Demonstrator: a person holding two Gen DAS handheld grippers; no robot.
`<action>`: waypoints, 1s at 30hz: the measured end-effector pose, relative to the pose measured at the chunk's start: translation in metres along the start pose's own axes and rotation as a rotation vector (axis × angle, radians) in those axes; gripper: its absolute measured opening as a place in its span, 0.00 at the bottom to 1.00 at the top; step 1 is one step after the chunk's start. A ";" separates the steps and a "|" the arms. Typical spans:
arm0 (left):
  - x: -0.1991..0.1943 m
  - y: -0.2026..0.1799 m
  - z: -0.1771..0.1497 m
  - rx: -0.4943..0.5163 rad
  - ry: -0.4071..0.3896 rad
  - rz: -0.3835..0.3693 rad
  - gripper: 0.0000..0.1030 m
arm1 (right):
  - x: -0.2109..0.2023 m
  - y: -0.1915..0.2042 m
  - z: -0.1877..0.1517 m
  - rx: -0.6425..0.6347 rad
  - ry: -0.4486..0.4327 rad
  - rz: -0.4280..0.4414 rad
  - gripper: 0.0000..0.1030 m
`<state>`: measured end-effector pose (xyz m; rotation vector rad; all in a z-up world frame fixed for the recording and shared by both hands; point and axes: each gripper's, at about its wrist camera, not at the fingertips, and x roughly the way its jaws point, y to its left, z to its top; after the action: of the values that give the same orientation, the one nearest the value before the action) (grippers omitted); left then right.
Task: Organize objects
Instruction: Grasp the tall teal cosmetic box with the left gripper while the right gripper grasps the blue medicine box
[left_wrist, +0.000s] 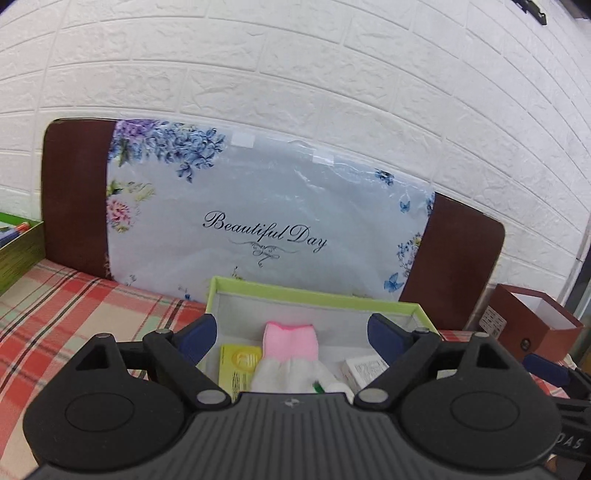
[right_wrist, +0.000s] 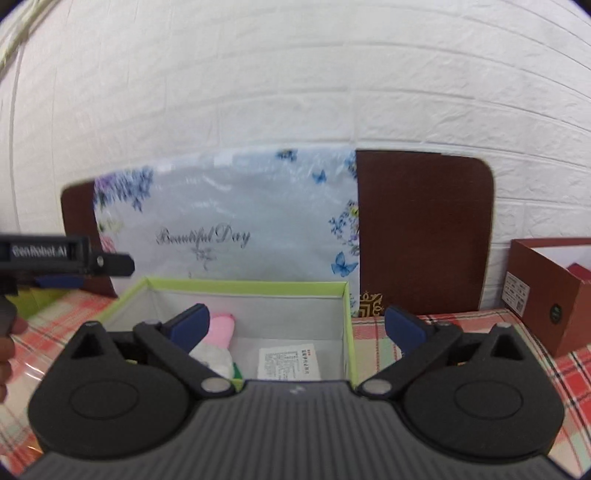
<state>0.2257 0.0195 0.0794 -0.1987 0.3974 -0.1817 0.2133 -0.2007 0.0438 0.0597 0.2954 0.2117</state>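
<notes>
Nearest in the left wrist view, the left gripper (left_wrist: 291, 334) is seen with its jaws spread wide and nothing between them. Just beyond its blue fingertips (left_wrist: 201, 332) a green-rimmed box (left_wrist: 314, 295) sits on a plaid cloth (left_wrist: 55, 306). Inside the box a pink and white sock (left_wrist: 290, 350) lies in the middle, a yellow packet (left_wrist: 238, 363) is seen to its left and a small white carton (left_wrist: 364, 369) to its right. Behind the box a flowered bag printed "Beautiful Day" (left_wrist: 266, 206) is propped against a brown board (left_wrist: 74, 192) and a white brick wall (left_wrist: 295, 74). A red-brown box (left_wrist: 532, 321) stands at the far right, and another green box (left_wrist: 20, 254) is cut off at the left edge.

Closest in the right wrist view, the right gripper (right_wrist: 297, 326) is also held wide open, empty, over the near edge of the green-rimmed box (right_wrist: 243, 286). The sock (right_wrist: 219, 330) is seen at the left of the box floor, partly hidden by the left finger, and the white carton (right_wrist: 288, 363) lies flat nearer the middle. The left gripper (right_wrist: 85, 271) reaches in from the left edge, above the plaid cloth (right_wrist: 517, 350); its opening cannot be judged from this side. The red-brown box (right_wrist: 546, 295) stands at the right.
</notes>
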 end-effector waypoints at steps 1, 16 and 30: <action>-0.008 -0.001 -0.005 0.000 0.011 0.003 0.89 | -0.012 -0.003 -0.001 0.024 -0.009 0.012 1.00; -0.107 0.034 -0.110 -0.056 0.178 0.007 0.89 | -0.114 0.028 -0.084 0.090 0.117 0.046 1.00; -0.094 0.005 -0.139 0.121 0.246 -0.119 0.89 | -0.117 0.041 -0.121 0.148 0.297 -0.013 0.95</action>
<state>0.0854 0.0232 -0.0128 -0.0807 0.6180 -0.3484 0.0603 -0.1824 -0.0353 0.1731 0.6067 0.1849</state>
